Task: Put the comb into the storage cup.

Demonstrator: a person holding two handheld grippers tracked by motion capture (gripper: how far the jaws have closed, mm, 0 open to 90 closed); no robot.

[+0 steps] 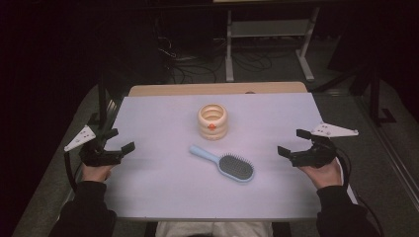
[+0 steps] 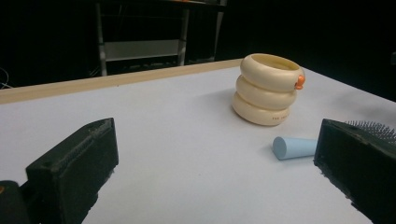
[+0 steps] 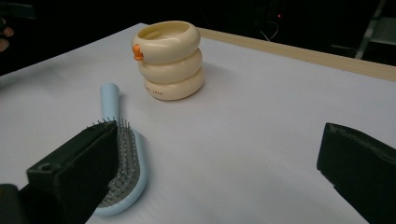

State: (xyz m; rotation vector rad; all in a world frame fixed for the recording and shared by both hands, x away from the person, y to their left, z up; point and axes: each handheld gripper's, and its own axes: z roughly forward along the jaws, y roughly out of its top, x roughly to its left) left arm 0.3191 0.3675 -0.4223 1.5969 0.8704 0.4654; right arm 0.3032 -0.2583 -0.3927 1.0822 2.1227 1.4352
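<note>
High view: one hairbrush (image 1: 225, 163), one cup (image 1: 213, 121), two tools.

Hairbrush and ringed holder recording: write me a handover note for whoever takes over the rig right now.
Left tongs: open, holding nothing, at the table's left edge.
Right tongs: open, holding nothing, at the right edge.
Blue hairbrush: lies flat mid-table, bristles up, handle toward the cream ringed holder, which stands upright just behind it, apart from it.
Done: nothing handled yet.
Left: likely grasp the brush and stand it in the holder.
</note>
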